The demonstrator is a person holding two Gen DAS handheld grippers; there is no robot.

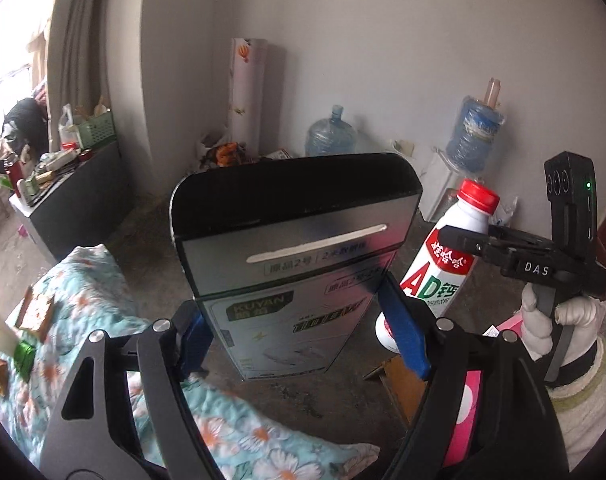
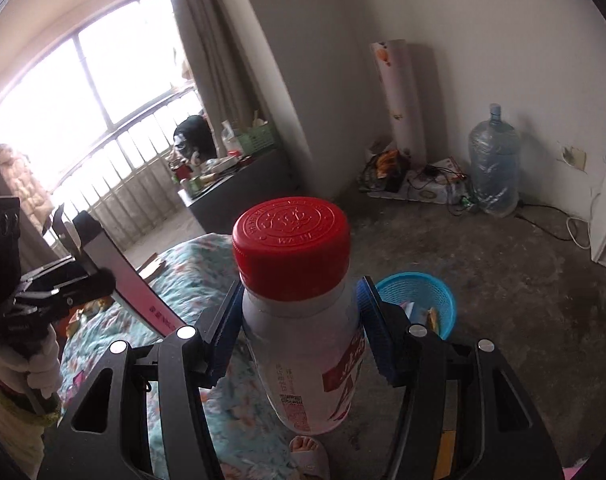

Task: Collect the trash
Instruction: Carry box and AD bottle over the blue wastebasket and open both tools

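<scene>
Biggest thing up front: the glossy cardboard box [image 1: 291,264], a flat rectangular carton with rounded top corners, stands with its long axis upright and its open dark mouth pointing up, pinched at its lower sides between the blue ribbed pads of the left gripper [image 1: 303,344], above the floral quilt [image 1: 239,436]. Alongside, the right gripper [image 2: 299,332] clamps a smooth white plastic milk bottle [image 2: 307,364] at the shoulder, long axis along the fingers, its ridged red cap [image 2: 291,246] pointing away from the camera. Below it on the rough concrete floor [image 2: 503,300] sits a round blue mesh wastebasket [image 2: 423,292] holding scraps.
</scene>
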